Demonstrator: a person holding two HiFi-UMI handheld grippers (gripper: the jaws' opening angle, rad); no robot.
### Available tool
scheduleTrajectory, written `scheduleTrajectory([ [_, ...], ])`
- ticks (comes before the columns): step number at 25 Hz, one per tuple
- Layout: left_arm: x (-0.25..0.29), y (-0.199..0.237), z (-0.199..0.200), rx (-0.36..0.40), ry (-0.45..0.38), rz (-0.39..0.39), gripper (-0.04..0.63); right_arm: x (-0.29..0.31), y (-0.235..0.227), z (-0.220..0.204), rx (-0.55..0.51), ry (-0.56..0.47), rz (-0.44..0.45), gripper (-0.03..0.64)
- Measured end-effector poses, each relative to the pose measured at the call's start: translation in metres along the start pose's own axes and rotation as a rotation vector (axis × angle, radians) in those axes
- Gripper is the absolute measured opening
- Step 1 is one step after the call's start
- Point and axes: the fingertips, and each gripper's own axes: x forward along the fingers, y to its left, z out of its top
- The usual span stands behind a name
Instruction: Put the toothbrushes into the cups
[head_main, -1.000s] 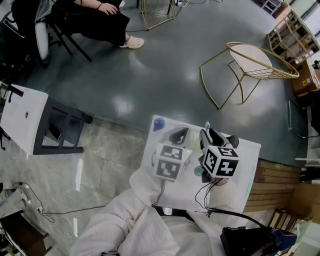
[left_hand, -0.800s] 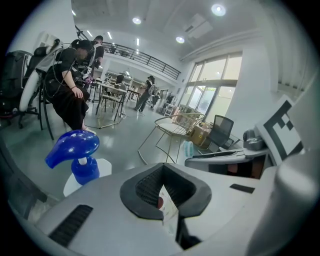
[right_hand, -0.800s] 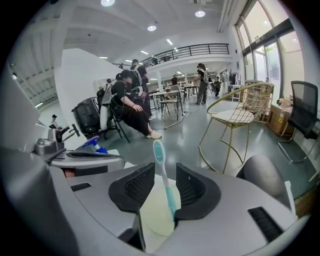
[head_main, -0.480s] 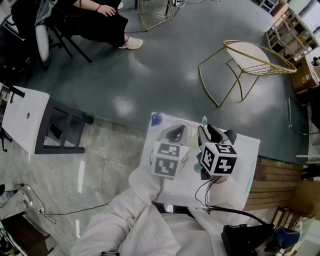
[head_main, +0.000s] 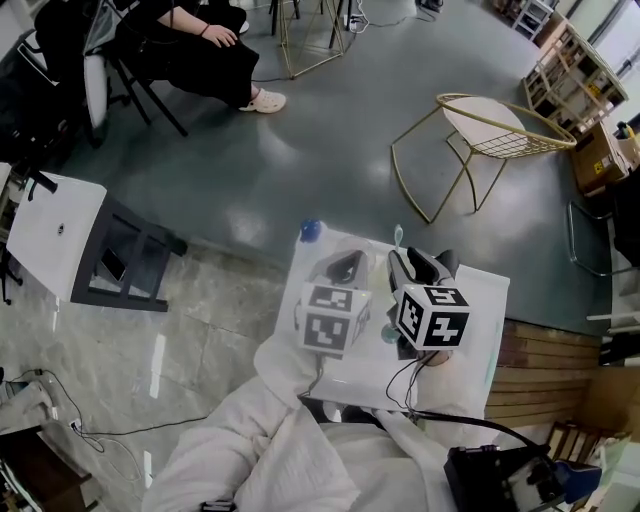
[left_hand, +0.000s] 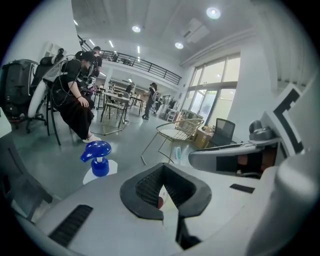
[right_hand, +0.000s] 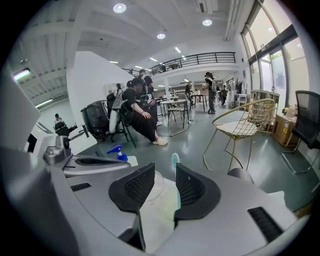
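A toothbrush (right_hand: 175, 161) with a teal head and a pale green handle runs along the inner face of my right gripper's (right_hand: 165, 182) right-hand jaw. The jaws stand a narrow slit apart around it, and the head sticks out past the tips. That teal head (head_main: 398, 236) also shows over the white table (head_main: 470, 330), ahead of the right gripper (head_main: 418, 264). A clear cup (right_hand: 154, 186) sits just beyond the jaws. My left gripper (left_hand: 163, 186) is level with the right one, tips together; a small red speck shows in its slit, unidentifiable. A teal object (head_main: 388, 335) lies between both grippers.
A blue spray bottle (left_hand: 98, 156) stands at the table's far left corner (head_main: 311, 231). Beyond the table are a gold wire chair (head_main: 490, 135), a seated person (head_main: 190, 45) and a white side table (head_main: 55, 230). Wooden slats (head_main: 545, 380) border the table's right side.
The whole scene has slid slightly up and left in the head view. Both grippers and the toothbrush keep nearly the same places over the table.
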Motion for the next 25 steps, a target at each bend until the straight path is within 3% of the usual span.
scheduleTrajectory([
  [8,-0.029,-0.014,0.002,0.006,-0.029,0.030,-0.002,-0.035,0.017,0.006,-0.009,-0.038,0.045,0.110],
  [15,-0.049,-0.026,-0.014,0.010,-0.035,0.051,-0.002,-0.062,0.028,-0.013,-0.006,-0.041,0.082,0.110],
  [25,-0.060,-0.068,-0.035,0.017,-0.022,0.065,-0.002,-0.106,0.002,-0.038,0.023,-0.047,0.083,0.107],
])
